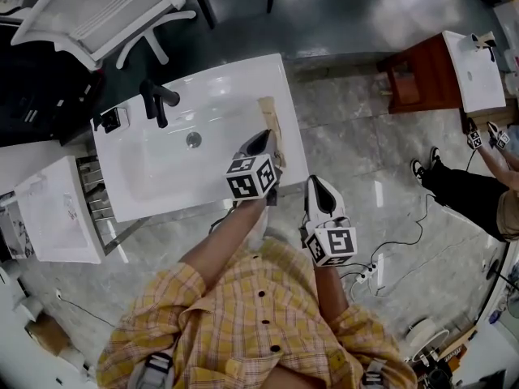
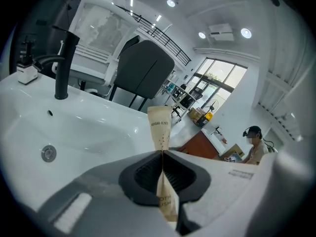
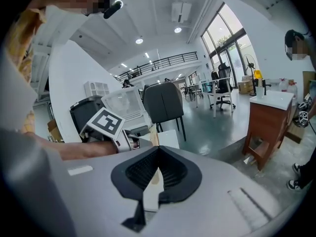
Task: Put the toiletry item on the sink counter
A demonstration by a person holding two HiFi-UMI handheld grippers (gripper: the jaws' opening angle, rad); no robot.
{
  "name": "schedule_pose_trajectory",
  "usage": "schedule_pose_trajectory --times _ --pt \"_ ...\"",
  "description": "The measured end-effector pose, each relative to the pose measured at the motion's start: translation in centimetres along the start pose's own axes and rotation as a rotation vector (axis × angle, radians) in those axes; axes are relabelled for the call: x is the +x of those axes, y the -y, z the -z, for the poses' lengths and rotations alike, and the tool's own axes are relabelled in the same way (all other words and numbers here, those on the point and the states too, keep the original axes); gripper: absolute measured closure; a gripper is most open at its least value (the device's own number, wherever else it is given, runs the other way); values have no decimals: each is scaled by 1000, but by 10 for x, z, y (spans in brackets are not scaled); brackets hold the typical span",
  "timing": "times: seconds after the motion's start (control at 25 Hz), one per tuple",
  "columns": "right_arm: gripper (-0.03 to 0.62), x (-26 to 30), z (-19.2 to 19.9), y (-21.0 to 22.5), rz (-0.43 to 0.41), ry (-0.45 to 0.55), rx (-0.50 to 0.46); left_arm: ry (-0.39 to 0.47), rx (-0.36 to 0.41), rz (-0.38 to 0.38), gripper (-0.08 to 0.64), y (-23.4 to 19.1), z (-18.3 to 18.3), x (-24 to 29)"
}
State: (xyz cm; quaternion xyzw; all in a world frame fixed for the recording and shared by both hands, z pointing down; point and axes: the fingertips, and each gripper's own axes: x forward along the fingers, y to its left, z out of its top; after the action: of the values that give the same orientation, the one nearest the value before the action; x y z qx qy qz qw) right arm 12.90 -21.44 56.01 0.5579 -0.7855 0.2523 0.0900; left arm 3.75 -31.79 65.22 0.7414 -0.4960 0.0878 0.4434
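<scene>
A tan paper toothbrush packet [image 1: 268, 117] [image 2: 159, 125] stands up from my left gripper [image 1: 263, 142] [image 2: 162, 153], whose jaws are shut on its lower half. In the head view the packet hangs over the right rim of the white sink counter [image 1: 243, 79], right of the drain [image 1: 193, 139] and the black faucet [image 1: 156, 100] [image 2: 63, 63]. The right gripper [image 1: 318, 183] [image 3: 158, 149] is over the floor just off the counter's front right corner, jaws together. A small pale piece shows low between them; I cannot tell what it is. The right gripper view catches the left gripper's marker cube [image 3: 104, 123].
A white chair [image 1: 97, 6] stands behind the sink. A white cabinet [image 1: 49, 209] is at the left. To the right are a brown cabinet with another white basin [image 1: 430, 75], a second person [image 1: 462, 189] and a power strip [image 1: 369, 274] on the tiled floor.
</scene>
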Motion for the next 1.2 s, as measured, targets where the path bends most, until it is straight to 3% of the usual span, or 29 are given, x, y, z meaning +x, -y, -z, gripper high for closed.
schedule_pose_trajectory --times 0.48,1.2 --pt "592 4 12 7 23 -21 24 -80 -116 -22 554 -9 16 44" --pt "592 -5 19 12 49 -37 37 -137 -50 -48 551 -14 30 72"
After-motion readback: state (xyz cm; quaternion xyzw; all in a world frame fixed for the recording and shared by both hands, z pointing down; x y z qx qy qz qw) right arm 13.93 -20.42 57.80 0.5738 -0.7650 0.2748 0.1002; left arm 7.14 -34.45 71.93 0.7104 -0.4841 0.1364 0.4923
